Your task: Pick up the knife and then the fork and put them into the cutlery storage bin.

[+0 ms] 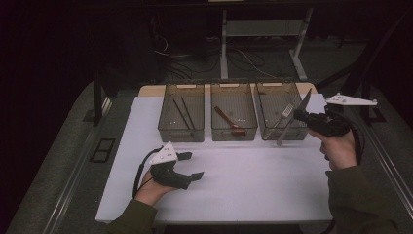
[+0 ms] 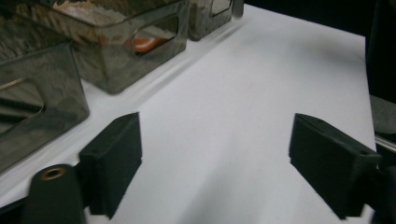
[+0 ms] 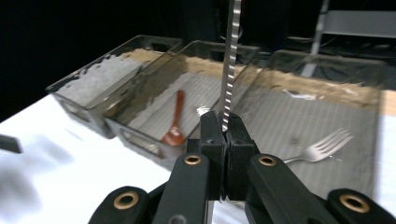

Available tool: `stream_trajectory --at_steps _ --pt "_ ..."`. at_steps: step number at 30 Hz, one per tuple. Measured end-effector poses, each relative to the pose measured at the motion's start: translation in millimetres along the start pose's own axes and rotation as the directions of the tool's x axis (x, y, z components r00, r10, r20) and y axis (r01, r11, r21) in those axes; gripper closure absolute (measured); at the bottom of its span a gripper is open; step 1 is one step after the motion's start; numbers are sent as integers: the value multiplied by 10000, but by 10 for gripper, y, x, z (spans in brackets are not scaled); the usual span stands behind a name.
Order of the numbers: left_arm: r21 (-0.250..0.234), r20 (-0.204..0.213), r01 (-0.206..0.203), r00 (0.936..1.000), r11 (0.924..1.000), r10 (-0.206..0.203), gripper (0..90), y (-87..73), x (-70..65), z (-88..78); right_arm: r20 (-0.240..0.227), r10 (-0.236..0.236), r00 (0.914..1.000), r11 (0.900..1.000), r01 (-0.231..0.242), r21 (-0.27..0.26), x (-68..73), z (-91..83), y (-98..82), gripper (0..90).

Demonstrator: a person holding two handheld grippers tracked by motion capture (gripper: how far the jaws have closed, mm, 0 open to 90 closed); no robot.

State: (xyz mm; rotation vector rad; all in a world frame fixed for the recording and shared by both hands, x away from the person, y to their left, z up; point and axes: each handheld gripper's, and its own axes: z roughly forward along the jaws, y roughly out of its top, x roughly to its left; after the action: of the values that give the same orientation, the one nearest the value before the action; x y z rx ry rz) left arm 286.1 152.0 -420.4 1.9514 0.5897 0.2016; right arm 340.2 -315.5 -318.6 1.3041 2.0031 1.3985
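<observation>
My right gripper [image 1: 297,116] is shut on a table knife [image 1: 304,101], gripping it near its middle. In the right gripper view the serrated blade [image 3: 231,56] rises straight up from the closed pads [image 3: 223,127]. The knife hangs tilted over the front right corner of the right-hand bin [image 1: 272,135], where a metal fork [image 1: 287,111] lies. My left gripper [image 1: 192,166] is low over the white table [image 1: 253,185] in front of the left bin. Its jaws stand wide apart [image 2: 215,154] with only bare table between them.
Three clear smoky bins stand in a row at the back of the table. The left bin [image 1: 181,135] holds dark chopsticks [image 1: 184,113]. The middle bin [image 1: 234,135] holds a red-brown spoon [image 1: 229,119]. Table legs and cables sit behind in the dark.
</observation>
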Motion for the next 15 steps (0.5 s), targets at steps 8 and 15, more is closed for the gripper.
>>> stream_trajectory --at_steps 8,15 --pt "170 -119 279 9995 9995 -277 0 -102 -21 -93 890 -338 9955 9994 339 3 -178 -114 306 886" --pt "386 -3 187 9998 9991 -187 0 -127 -49 -74 1577 -653 9853 9974 598 394 -331 -46 573 887"
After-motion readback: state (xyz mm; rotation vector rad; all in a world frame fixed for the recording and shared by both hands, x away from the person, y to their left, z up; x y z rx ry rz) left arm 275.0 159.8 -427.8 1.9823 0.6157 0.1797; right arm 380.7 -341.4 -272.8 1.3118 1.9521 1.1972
